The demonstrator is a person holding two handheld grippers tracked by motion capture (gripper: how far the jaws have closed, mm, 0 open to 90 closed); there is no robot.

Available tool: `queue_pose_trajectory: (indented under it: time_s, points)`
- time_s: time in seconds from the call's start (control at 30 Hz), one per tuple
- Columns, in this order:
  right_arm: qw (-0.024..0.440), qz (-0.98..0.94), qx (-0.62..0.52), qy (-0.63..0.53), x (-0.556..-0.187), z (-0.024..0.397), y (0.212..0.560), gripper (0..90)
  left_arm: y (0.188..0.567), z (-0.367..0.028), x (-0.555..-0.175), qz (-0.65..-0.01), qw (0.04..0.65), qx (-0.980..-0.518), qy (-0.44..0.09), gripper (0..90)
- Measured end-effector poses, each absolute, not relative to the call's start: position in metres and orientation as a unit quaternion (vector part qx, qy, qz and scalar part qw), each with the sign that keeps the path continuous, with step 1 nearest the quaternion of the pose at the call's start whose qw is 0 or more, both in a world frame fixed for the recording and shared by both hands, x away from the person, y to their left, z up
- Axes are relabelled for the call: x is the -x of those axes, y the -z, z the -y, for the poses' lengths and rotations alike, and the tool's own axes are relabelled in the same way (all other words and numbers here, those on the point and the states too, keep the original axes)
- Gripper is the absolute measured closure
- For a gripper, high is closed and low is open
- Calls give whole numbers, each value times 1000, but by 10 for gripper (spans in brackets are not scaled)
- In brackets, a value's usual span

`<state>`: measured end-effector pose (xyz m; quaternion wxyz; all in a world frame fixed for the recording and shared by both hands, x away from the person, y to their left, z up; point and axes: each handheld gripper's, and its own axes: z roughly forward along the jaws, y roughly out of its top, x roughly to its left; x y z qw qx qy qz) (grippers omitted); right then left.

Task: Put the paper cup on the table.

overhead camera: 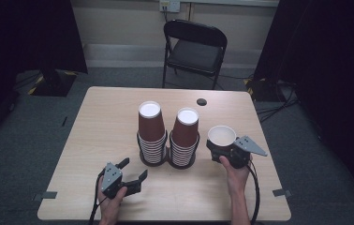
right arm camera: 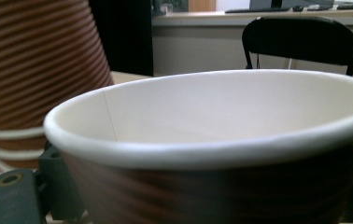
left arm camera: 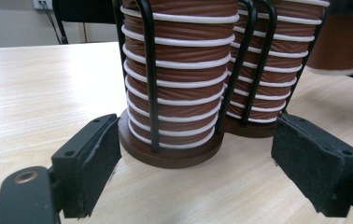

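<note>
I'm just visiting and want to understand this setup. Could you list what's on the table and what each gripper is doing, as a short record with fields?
Table: light wood table
Left stack: upside-down brown paper cups in a black wire holder
Right stack: same kind, touching beside it
Left gripper: open, empty, facing the stacks
Right gripper: shut on a single cup, mouth up
Behind table: black folding chair

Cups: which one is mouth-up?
The single cup in the right gripper, white inside showing. The two stacks sit upside down in wire holders.
</note>
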<state>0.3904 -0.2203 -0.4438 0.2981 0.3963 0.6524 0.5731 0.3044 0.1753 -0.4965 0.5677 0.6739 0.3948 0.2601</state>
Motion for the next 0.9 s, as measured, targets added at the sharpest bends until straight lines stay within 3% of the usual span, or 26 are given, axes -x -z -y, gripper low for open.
queue_pose_trajectory:
  time_s: [0.37, 0.9]
  points:
    - [277, -651, -429, -562, -424, 223, 461, 98, 497, -176, -302, -390, 569, -668, -279, 154]
    - [269, -660, -446, -541, -437, 218, 482, 93, 498, -175, -298, -382, 571, -661, -302, 159]
